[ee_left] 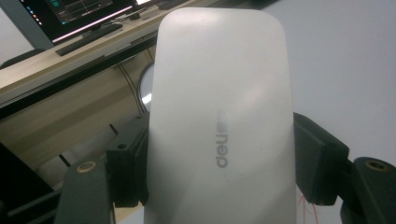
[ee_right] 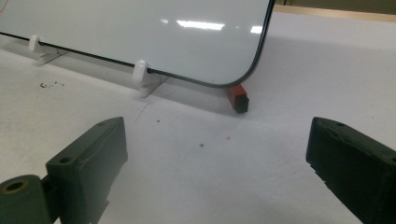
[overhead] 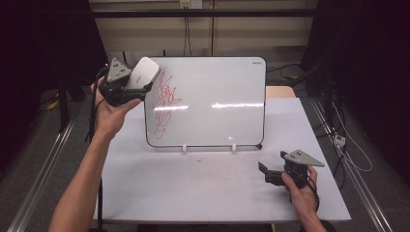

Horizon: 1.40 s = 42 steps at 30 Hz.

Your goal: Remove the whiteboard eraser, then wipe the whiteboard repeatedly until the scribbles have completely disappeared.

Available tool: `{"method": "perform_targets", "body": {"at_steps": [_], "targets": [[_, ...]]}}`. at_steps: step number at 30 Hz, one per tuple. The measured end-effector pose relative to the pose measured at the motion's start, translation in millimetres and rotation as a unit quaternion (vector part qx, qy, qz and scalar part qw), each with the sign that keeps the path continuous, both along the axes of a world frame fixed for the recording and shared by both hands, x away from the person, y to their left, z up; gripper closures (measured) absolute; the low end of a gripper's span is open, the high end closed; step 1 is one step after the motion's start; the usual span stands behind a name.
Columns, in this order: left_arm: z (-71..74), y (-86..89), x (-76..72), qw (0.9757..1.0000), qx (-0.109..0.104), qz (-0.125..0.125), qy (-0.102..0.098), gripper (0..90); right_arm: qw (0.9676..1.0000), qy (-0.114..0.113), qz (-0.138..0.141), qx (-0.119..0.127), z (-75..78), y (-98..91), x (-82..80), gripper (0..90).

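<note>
We note the left gripper [overhead: 126, 86], jaws clamped on the eraser [overhead: 141, 73], sits just left of the red scribble [overhead: 165, 99] on the whiteboard [overhead: 217, 96]; right gripper [overhead: 270, 174] jaws apart, well away.

White table [overhead: 203, 188], monitor [ee_left: 79, 14] on a bench behind

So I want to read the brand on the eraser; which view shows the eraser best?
The left gripper view: the white eraser is close up between the left gripper fingers, with the "deli" print readable. The high view shows the eraser small, held at the whiteboard beside the red scribble.
</note>
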<state>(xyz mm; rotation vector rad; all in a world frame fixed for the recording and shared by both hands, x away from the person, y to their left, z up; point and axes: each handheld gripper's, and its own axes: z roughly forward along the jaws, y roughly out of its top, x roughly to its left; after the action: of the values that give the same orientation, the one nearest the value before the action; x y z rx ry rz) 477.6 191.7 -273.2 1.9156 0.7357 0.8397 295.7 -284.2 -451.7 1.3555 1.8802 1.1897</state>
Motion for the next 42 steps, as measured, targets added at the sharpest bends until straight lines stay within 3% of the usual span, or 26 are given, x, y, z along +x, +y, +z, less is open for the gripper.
{"method": "perform_targets", "body": {"at_steps": [14,21,26,31,34,42], "targets": [[-7.2,-11.0,-10.8,0.9994,0.031,-0.002,-0.013,31.0,1.0,0.0,0.0,0.001,0.8,1.9,2.5,5.4],[-17.4,-9.9,-13.4,0.9991,0.038,0.009,-0.015,31.0,1.0,0.0,0.004,0.002,0.5,1.9,2.6,5.4],[-29.0,-14.8,-12.5,0.9989,0.045,0.005,-0.012,31.0,1.0,0.002,0.001,0.0,0.0,1.4,1.5,5.4],[-38.0,-24.1,-14.4,0.9983,0.053,-0.005,-0.023,31.0,1.0,0.001,0.002,-0.001,0.2,0.7,0.6,5.4],[-40.9,-29.3,-11.4,0.9974,0.066,-0.003,-0.026,31.0,1.0,0.001,0.002,-0.001,0.3,0.9,0.3,5.4],[-49.7,-37.3,0.4,0.9969,0.076,-0.001,-0.022,31.0,1.0,0.0,0.003,-0.001,-0.1,0.7,0.8,5.5]]}}
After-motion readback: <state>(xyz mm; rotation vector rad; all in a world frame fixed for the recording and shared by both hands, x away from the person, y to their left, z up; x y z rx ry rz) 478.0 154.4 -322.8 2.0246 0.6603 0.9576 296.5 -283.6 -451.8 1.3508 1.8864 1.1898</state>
